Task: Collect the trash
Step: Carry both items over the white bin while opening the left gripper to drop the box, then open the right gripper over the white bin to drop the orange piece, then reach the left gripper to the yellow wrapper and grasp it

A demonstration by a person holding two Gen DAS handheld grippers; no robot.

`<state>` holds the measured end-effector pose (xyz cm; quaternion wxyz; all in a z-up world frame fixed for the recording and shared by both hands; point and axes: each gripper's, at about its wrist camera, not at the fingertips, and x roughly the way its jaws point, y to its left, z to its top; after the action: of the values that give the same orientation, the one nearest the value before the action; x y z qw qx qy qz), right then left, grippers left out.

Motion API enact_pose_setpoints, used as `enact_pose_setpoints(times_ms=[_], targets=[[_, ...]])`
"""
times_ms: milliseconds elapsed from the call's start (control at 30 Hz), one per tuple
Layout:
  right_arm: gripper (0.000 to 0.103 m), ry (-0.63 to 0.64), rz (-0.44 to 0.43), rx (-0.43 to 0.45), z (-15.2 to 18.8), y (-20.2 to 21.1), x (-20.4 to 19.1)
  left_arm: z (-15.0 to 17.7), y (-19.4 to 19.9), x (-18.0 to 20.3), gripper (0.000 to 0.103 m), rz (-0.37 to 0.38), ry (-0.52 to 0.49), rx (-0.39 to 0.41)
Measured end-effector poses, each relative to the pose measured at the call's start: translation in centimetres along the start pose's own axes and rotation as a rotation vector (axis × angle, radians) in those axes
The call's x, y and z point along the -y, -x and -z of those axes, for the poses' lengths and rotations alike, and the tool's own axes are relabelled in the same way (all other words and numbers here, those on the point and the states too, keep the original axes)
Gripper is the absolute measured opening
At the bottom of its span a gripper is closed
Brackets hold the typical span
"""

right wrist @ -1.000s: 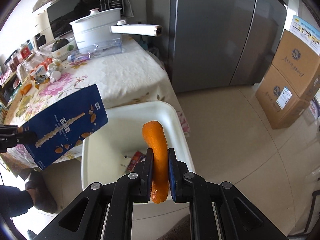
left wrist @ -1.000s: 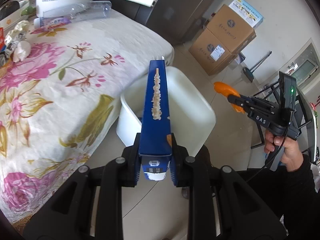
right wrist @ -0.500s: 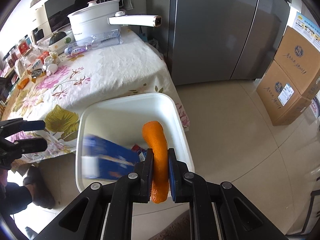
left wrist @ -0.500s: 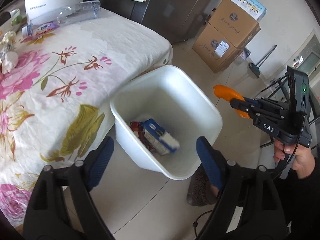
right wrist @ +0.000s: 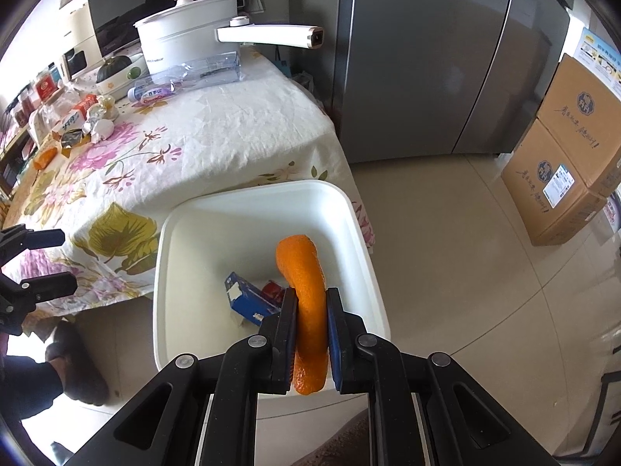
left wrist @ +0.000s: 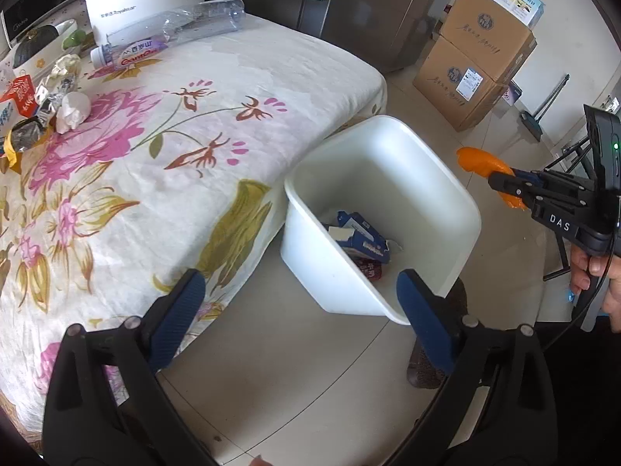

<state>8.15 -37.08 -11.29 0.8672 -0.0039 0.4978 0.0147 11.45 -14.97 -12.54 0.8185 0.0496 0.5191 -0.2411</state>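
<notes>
One bin [left wrist: 446, 178], two cardboard boxes [left wrist: 462, 89]

floor [right wrist: 446, 233]: beige tile | fridge [right wrist: 427, 58]: steel | 2 cardboard boxes [right wrist: 562, 163]

The right gripper [left wrist: 504, 184] carries white letters "DAS" on its body. The plastic bottle [left wrist: 132, 52] lying on the table has a label that seems to read "Ganten".

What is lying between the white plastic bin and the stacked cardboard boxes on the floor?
Nothing: in the right wrist view, only bare beige tile floor lies between the white plastic bin and the stacked cardboard boxes.
</notes>
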Motion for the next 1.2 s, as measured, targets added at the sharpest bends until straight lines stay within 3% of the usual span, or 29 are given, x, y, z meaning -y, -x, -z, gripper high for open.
enact_pose_setpoints(times_ms=[33, 67, 100, 167, 600, 900, 1200], targets=[[0.019, -0.007, -0.007, -0.008, -0.1, -0.1, -0.1, 0.0, 0.1, -0.2, 0.099, -0.003, 0.0, 0.0], [0.029, -0.021, -0.023, -0.022, -0.2, -0.2, -0.1, 0.1, 0.1, -0.3, 0.099, -0.005, 0.002, -0.001], [0.045, -0.035, -0.032, -0.025, -0.3, -0.3, -0.2, 0.2, 0.2, -0.5, 0.099, -0.005, 0.004, -0.002], [0.061, -0.041, -0.035, -0.007, -0.5, 0.0, -0.4, 0.3, 0.3, -0.8, 0.099, -0.006, 0.01, -0.004], [0.083, -0.002, -0.037, 0.023, -2.4, 0.3, -3.4, 0.8, 1.7, -3.3, 0.1, -0.022, 0.065, 0.008], [0.085, 0.031, -0.046, 0.029, -4.4, 0.1, -6.6, 1.0, 3.5, -6.9, 0.101, -0.057, 0.157, 0.042], [0.086, 0.058, -0.07, 0.029, -6.6, -0.7, -10.5, 0.2, 5.7, -13.5, 0.102, -0.135, 0.288, 0.102]])
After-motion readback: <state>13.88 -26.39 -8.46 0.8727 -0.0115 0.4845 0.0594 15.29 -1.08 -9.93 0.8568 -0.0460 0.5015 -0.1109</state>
